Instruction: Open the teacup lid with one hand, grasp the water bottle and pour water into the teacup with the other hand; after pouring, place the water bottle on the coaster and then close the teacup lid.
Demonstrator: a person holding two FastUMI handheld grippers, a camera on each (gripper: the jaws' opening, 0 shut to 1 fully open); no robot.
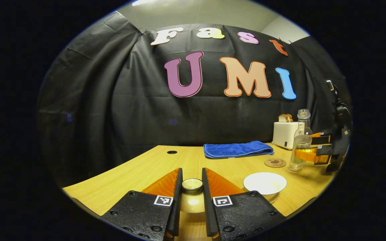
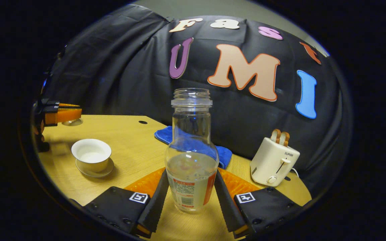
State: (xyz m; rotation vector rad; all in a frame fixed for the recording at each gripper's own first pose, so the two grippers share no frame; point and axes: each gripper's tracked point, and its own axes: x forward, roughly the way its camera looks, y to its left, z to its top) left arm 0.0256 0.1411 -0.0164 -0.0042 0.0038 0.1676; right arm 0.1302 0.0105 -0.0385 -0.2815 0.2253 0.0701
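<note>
uncapped water bottle (image 2: pixel 191 157) upright between right gripper (image 2: pixel 190 197) fingers (image 2: pixel 155 201)

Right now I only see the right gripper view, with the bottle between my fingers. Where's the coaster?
Observer: In the left gripper view the coaster lies between the blue towel and the teacup, right beside your bottle.
Operator: Is the lid held properly?
Observer: It looks so. The left gripper has its fingers closed on the knob of the lid.
</note>
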